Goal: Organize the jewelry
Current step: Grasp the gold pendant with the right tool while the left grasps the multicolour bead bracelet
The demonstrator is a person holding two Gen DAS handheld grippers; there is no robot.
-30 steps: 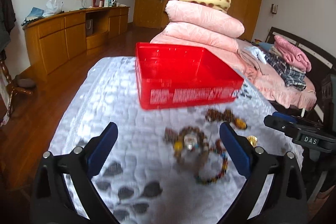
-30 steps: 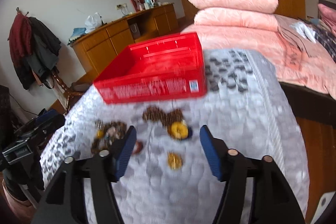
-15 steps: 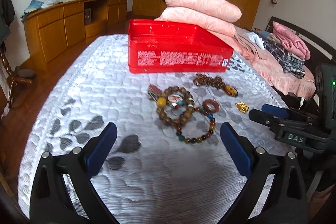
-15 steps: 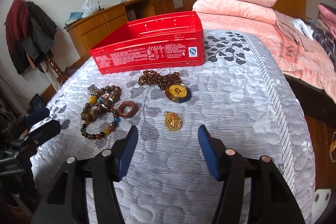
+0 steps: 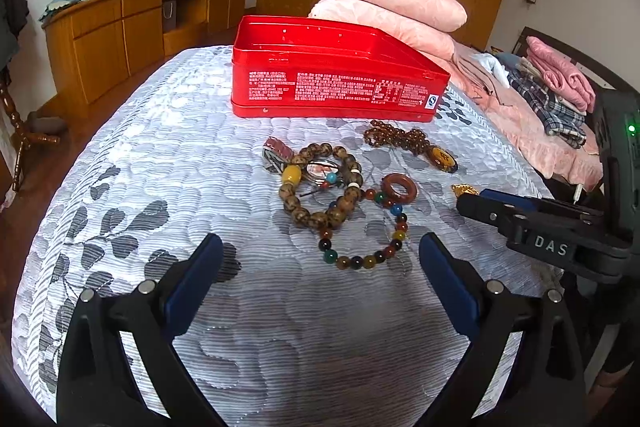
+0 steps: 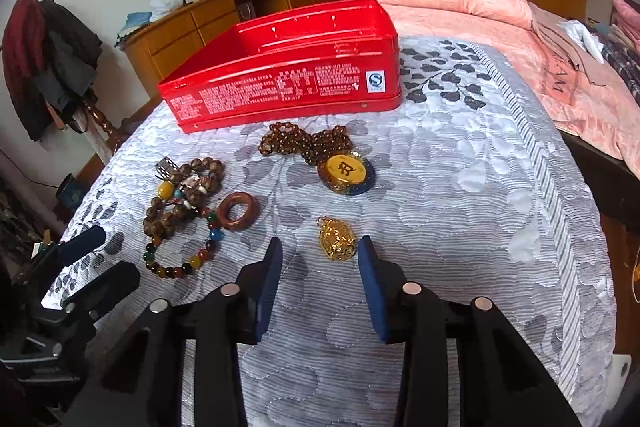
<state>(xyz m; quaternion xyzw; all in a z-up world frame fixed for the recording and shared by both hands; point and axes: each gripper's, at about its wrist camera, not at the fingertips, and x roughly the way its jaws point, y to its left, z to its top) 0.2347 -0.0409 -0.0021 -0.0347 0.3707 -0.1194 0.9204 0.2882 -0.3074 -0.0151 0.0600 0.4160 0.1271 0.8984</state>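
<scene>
While both grippers, left gripper [image 5: 320, 251] wide and right gripper [image 6: 319, 253] half-open, hold nothing: one red tin [image 6: 288, 75], two bead bracelets, one gold charm [image 6: 337, 238].

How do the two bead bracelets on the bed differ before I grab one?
The brown bracelet has large mottled brown beads with one yellow bead; the multicolour bracelet has smaller glossy beads in green, amber, red and blue. The brown bracelet lies nearer the red tin; the multicolour bracelet lies nearer the left gripper. Both lie flat on the quilt and appear to touch.
</scene>
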